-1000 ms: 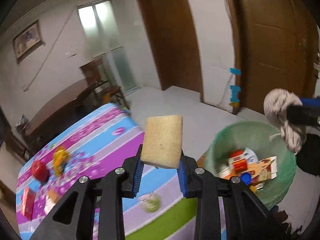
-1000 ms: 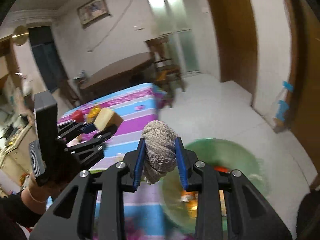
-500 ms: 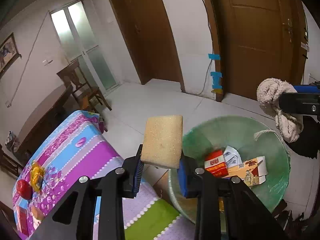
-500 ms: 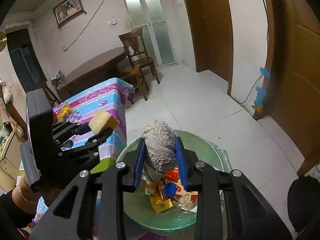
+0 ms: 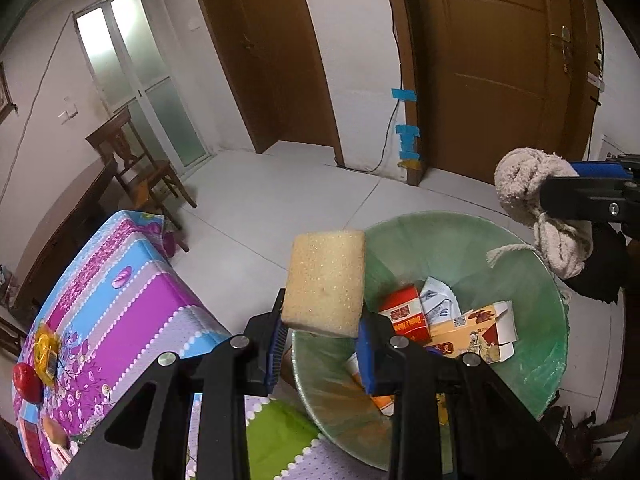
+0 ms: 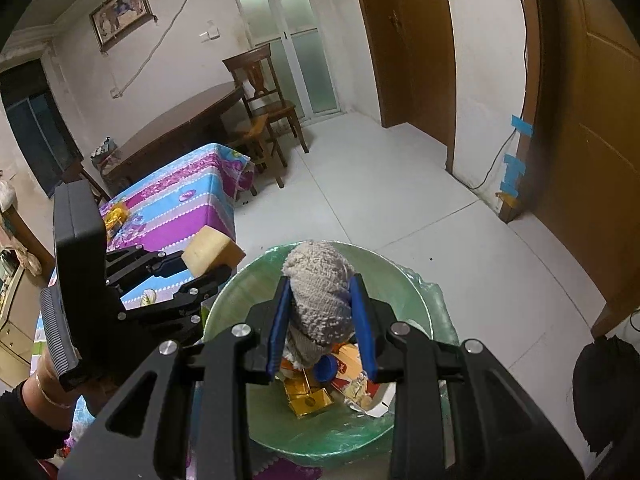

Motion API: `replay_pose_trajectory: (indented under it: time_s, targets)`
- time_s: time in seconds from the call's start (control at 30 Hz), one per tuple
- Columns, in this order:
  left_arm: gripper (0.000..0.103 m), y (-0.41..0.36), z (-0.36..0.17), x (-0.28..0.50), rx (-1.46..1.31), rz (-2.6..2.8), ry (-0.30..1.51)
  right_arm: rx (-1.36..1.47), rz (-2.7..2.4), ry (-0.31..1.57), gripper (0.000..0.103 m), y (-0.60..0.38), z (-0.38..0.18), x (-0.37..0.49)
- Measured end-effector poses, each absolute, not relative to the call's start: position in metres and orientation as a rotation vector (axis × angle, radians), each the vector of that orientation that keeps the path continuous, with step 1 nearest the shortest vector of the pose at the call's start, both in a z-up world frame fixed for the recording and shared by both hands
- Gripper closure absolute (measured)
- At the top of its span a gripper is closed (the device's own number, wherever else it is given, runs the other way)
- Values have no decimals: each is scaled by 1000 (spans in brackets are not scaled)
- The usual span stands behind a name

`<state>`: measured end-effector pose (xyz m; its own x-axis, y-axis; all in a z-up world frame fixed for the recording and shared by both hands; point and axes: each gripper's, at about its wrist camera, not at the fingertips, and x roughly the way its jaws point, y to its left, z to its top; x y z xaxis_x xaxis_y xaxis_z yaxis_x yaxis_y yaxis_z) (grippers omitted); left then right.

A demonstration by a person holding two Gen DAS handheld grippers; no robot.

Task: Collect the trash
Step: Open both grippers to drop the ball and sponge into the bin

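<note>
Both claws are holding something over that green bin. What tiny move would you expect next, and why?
Probably the right gripper opens to drop the rag: in its own view the rag hangs directly above the green-lined bin. The sponge in the left gripper sits nearer the rim.
</note>
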<state>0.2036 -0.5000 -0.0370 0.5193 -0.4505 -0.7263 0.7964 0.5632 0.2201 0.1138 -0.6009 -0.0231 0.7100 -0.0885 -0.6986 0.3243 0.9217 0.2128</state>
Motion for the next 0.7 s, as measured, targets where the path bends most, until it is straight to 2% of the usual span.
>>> replay_pose_trajectory:
  time_s: [0.37,0.47,0.5,0.53,0.57,0.7]
  targets:
    - [71,-507,-45,206,592,-815,683,347,-238,768,74,-608,-30,115]
    - [70,-510,-46,208,587,-818,693,340,-228,787,71,-608,-33,120]
    - [66,-511,-47,209,589,-816,694,334,-230,796,63,-608,-35,121]
    - [43,-510,-47,209,593,-804,702,330,-255,795,59,-608,-36,121]
    - [25,-510,-48,210,586,-793,705,328,-265,790,58,-609,-36,120]
    - [25,-504,-47,211,569,-802,703,324,-272,775,58,-611,-33,115]
